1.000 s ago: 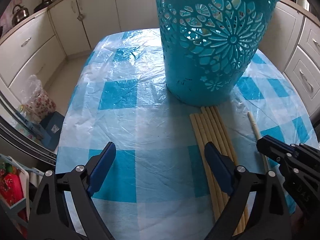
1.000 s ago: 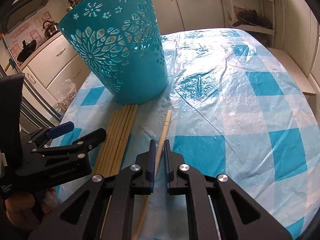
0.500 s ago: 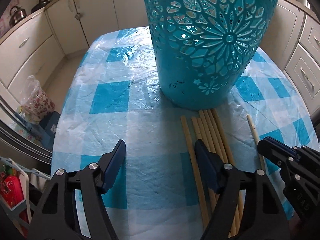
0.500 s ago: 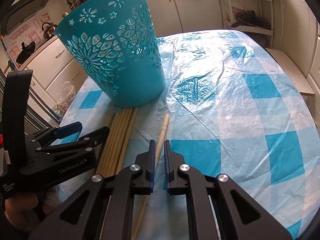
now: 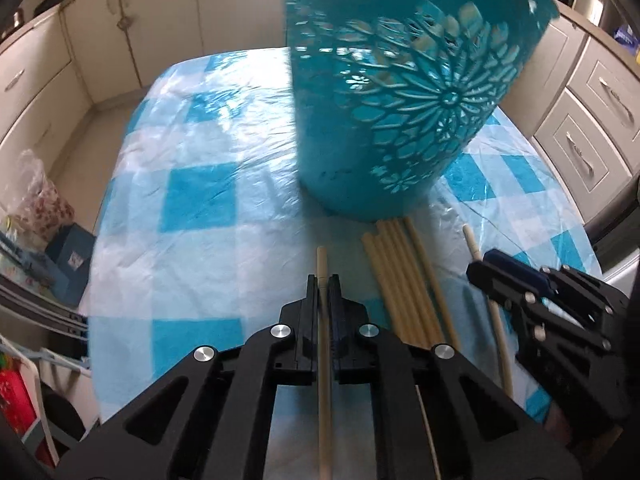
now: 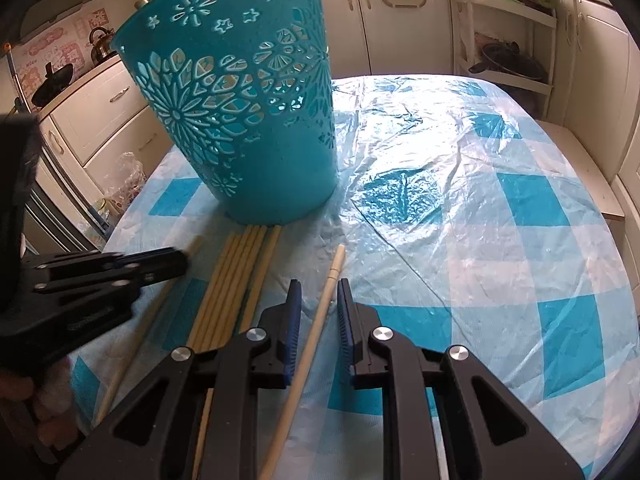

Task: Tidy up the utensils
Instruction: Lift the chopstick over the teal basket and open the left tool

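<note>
Wooden chopstick point(image 5: 323, 360) pinched in left tool point(image 5: 323, 284); right tool point(image 6: 318, 292) opening around loose stick point(image 6: 320, 312).

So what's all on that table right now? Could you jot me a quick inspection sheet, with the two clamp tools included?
Surface: table under blue-and-white checked cloth with a crinkled clear plastic cover.
Job's things: tall teal plastic basket with cut-out flower pattern, upright; bundle of pale wooden chopsticks lying at its foot; two single chopsticks apart from it.
Clutter: nothing seen.
Grippers: left gripper shut on one single chopstick; right gripper jaws opening, the other single chopstick between them, pads not pressing it.
Cables: nothing seen.
Surroundings: cream kitchen cabinets, kettle, open shelf with a dark pan.
</note>
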A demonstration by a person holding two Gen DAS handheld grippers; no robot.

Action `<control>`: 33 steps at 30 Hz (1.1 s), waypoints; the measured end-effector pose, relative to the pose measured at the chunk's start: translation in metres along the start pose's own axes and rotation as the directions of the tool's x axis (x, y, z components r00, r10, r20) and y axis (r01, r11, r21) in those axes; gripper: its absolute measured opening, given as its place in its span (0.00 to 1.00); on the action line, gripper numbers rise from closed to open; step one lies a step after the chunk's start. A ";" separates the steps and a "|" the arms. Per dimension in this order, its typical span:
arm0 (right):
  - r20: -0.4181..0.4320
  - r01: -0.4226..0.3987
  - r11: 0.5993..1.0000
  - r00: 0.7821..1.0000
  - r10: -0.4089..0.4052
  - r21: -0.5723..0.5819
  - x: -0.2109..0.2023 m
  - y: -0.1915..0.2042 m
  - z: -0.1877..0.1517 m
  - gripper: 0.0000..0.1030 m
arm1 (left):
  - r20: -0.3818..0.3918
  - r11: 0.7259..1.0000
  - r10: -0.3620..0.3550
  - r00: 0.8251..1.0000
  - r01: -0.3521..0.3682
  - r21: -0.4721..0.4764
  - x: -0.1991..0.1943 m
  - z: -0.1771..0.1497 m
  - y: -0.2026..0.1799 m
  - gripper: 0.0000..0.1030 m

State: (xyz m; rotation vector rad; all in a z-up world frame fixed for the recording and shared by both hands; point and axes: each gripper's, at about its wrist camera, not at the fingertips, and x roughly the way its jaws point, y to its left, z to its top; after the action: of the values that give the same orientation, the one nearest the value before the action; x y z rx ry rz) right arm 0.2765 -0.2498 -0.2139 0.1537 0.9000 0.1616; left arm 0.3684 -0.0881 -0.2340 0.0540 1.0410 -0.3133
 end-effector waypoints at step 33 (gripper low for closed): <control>0.004 -0.069 0.996 0.998 0.069 0.052 -0.003 -0.012 -0.002 0.20 | 0.767 0.975 0.072 0.638 0.116 -0.188 -0.172 0.162 -0.010 0.05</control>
State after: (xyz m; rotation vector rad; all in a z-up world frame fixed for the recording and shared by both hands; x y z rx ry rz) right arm 0.2746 -0.2616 -0.2152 0.2330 0.8972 0.2021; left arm 0.4216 -0.0892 -0.0041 -0.2834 0.1966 -0.2028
